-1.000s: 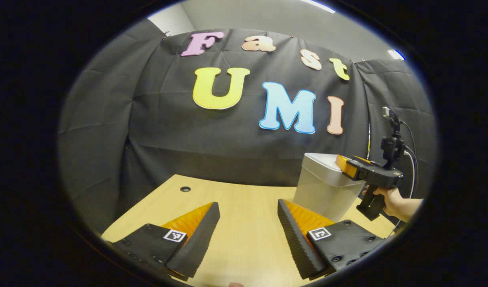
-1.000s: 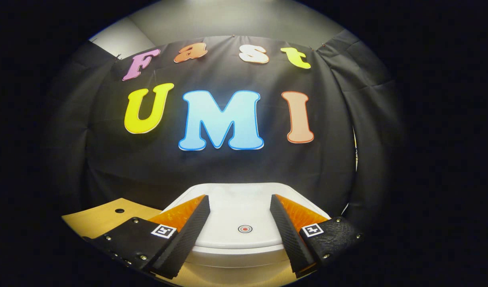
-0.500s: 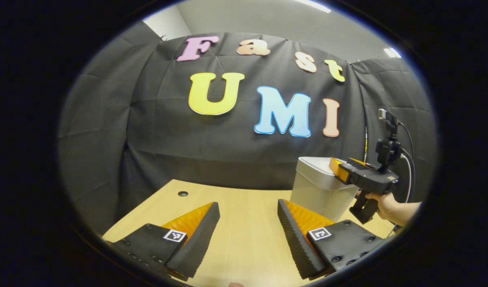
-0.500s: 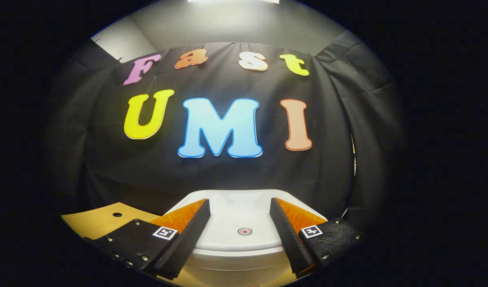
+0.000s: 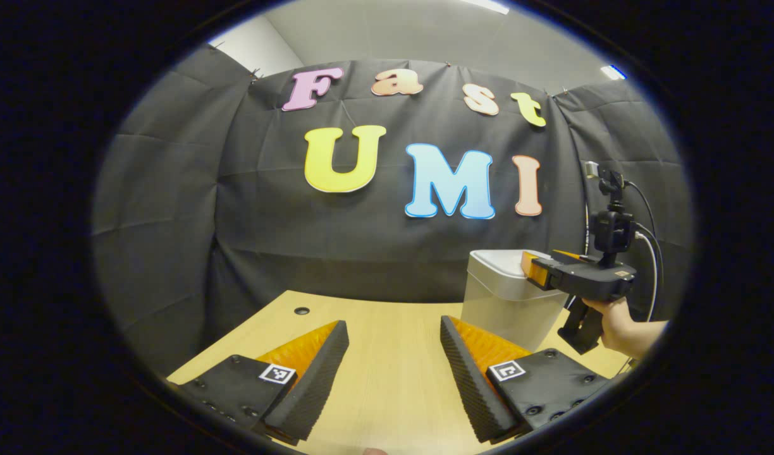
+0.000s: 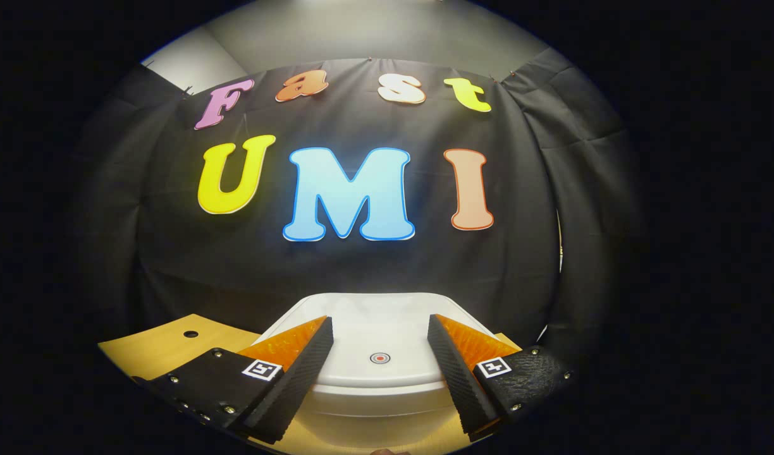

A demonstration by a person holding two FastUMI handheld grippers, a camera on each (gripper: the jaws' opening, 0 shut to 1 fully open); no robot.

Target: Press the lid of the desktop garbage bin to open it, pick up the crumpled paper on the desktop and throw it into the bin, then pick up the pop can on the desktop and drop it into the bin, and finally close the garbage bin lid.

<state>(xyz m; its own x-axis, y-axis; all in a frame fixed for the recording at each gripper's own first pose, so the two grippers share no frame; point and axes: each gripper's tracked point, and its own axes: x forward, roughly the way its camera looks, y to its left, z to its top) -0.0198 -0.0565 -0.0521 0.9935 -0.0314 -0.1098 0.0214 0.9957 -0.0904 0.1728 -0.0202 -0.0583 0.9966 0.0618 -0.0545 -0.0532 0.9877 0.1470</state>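
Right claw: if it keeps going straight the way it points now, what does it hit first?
Probably nothing on the bin. The right claw sits open just above the closed lid, pointing roughly level across it. Straight on, it likely reaches the black cloth wall; a slight downward tilt would graze the lid first.

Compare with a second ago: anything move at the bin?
The right gripper drew back slightly from over the bin and levelled out; in its own view the lid with its red button sits a touch lower. Nothing gripped or released. Lid shut, both grippers open, left gripper above the table.
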